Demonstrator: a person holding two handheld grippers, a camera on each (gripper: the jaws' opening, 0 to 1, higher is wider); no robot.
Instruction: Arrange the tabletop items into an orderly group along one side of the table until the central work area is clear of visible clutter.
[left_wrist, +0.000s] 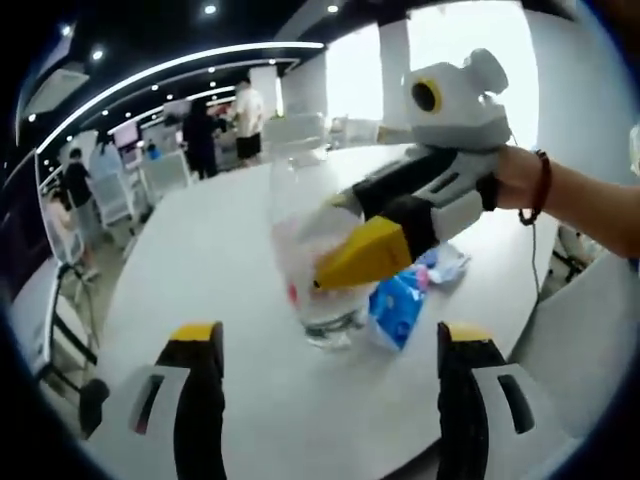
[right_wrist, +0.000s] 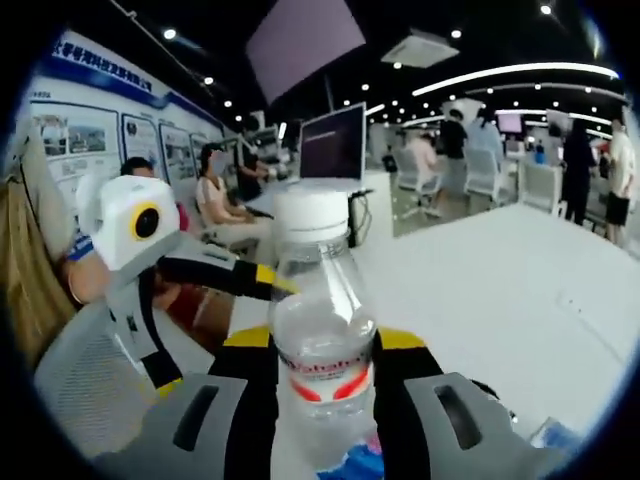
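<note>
Right gripper (right_wrist: 325, 350) clamped on clear bottle (right_wrist: 322, 350), upright on white table (left_wrist: 220, 260). Blue packet (left_wrist: 398, 305) lying just right of bottle. Left gripper (left_wrist: 325, 350) spread open, near.

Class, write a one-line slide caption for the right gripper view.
Right gripper clamps a clear water bottle upright above the white table.

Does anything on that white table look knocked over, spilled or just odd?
Nothing spilled. The water bottle stands upright, cap on, clamped in the right gripper. A blue packet lies loose beside it on the table.
</note>
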